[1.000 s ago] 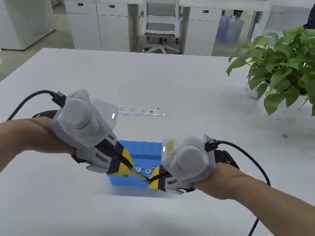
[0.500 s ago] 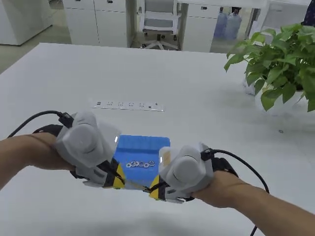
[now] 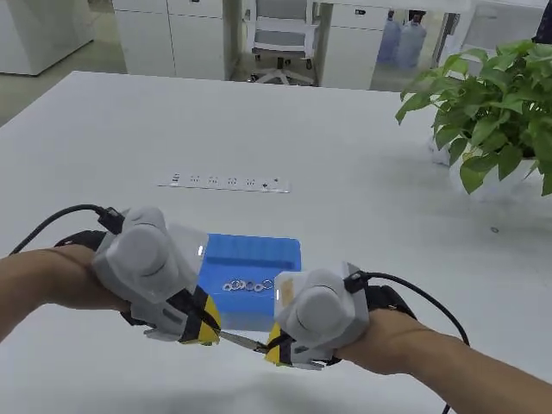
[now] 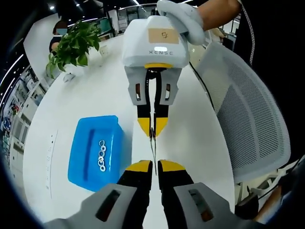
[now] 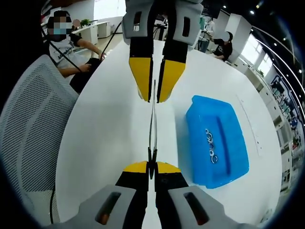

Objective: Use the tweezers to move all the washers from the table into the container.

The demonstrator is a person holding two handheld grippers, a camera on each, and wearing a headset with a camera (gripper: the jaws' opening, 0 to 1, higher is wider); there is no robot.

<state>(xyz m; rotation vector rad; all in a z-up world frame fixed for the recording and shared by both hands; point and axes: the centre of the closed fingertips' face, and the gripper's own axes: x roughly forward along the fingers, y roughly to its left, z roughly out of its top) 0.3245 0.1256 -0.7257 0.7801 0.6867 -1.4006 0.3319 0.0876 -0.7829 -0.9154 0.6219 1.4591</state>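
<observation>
Thin metal tweezers (image 3: 242, 340) span the gap between my two grippers, which face each other tip to tip near the table's front edge. My left gripper (image 3: 210, 332) is shut on one end of the tweezers (image 4: 154, 152). The right gripper (image 3: 272, 343) is shut on the other end, with the tweezers (image 5: 152, 126) running straight up from its jaws. A blue container (image 3: 252, 257) lies just behind the grippers. Several washers (image 3: 248, 285) sit in a row on its top surface, also seen as washers (image 4: 101, 153) and washers (image 5: 210, 144).
A white power strip (image 3: 226, 182) lies farther back on the white table (image 3: 362, 172). A potted plant (image 3: 496, 103) stands at the right. A mesh chair (image 4: 248, 109) is beside the table's near edge. An office chair (image 3: 280, 39) stands beyond the table.
Both grippers, with the tweezers between them, have drawn back from over the blue container toward the table's near edge. The washers on the container now show.
</observation>
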